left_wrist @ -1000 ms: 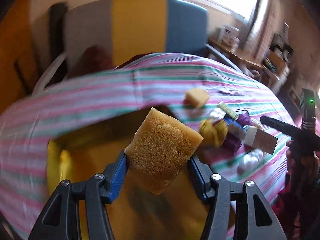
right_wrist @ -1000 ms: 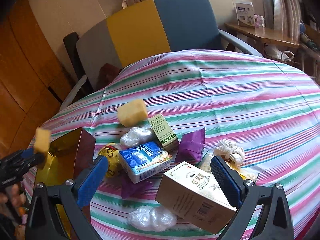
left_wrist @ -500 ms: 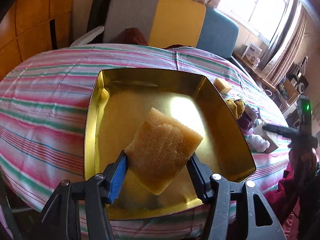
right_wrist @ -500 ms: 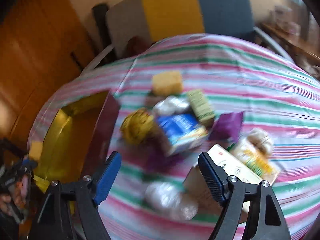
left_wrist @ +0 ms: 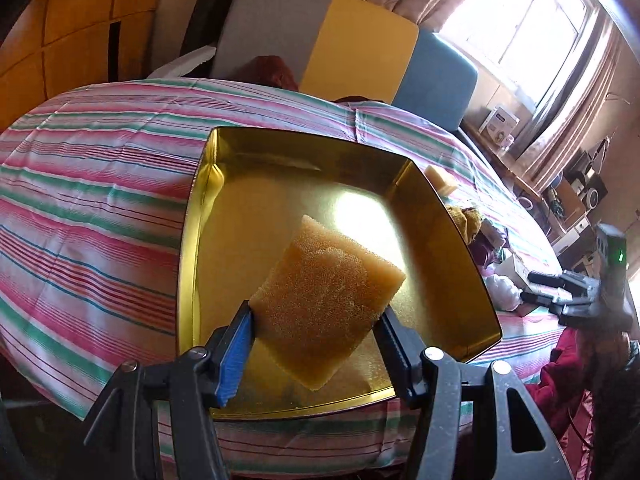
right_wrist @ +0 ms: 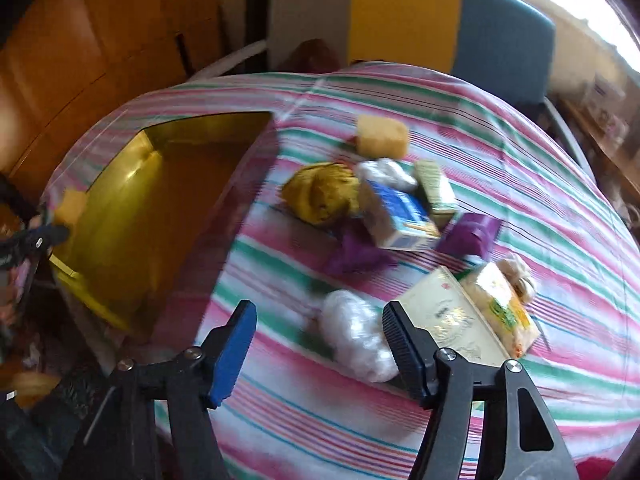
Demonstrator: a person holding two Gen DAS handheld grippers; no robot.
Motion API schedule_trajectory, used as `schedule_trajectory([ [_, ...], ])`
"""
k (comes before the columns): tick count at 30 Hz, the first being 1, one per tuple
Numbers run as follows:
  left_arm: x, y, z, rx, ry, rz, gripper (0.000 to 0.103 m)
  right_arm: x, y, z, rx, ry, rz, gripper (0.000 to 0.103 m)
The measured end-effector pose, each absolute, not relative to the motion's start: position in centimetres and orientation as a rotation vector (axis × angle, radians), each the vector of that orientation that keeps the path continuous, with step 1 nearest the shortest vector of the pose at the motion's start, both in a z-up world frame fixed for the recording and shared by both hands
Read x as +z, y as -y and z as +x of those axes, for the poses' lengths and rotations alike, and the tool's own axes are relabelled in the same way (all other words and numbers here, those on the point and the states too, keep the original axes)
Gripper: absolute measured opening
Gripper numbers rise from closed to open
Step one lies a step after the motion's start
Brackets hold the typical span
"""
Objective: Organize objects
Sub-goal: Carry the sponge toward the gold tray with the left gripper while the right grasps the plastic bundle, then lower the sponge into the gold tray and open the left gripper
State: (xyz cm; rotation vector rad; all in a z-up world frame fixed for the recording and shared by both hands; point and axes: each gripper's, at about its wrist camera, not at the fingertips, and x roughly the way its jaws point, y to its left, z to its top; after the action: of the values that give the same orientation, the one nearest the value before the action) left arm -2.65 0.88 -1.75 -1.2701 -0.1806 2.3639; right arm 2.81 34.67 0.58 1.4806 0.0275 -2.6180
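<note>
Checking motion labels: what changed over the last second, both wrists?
The left gripper carried the sponge from beside the pile to above the gold tin; the grip is unchanged. The right gripper, open and empty throughout, swung from over the beige box toward the white plastic wad. The pile stayed put.

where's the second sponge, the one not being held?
In the right wrist view the loose sponge lies on the striped tablecloth at the far end of the clutter, just beyond the yellow crumpled bag, right of the gold tin.

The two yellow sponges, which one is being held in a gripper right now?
The sponge clamped in the left gripper above the gold tin; the other sponge lies on the striped tablecloth.
</note>
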Motion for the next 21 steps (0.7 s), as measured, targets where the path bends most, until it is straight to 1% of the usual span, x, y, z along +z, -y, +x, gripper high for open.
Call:
schedule_trajectory([
  [6, -1.8, -0.2, -2.4, 2.367, 0.197, -1.27, 0.06, -1.9, -32.7, 2.4, -2.576, -0.203, 1.594, 0.066],
  [9, -1.8, 0.2, -2.3, 2.375, 0.204, -1.271, 0.06, -3.5, -33.6, 1.1, -2.603, -0.234, 1.664, 0.061],
  [11, -1.9, 0.3, -2.3, 2.379, 0.206, -1.275, 0.06, -4.7, -34.3, 0.6, -2.597, -0.229, 1.708, 0.044],
  [12, -1.9, 0.3, -2.3, 2.381, 0.207, -1.276, 0.06, -5.4, -34.7, 0.4, -2.587, -0.22, 1.737, 0.031],
  [13, -2.0, 0.3, -2.3, 2.381, 0.208, -1.28, 0.06, -5.9, -34.9, 0.3, -2.588, -0.213, 1.752, 0.031],
  [18, -2.6, 0.0, -2.2, 2.379, 0.209, -1.303, 0.06, -6.1, -36.7, 0.1, -2.568, -0.021, 1.757, 0.032],
  [21, -2.7, -0.3, -2.1, 2.378, 0.2, -1.308, 0.06, -6.1, -37.1, 0.1, -2.564, 0.007, 1.755, 0.033],
])
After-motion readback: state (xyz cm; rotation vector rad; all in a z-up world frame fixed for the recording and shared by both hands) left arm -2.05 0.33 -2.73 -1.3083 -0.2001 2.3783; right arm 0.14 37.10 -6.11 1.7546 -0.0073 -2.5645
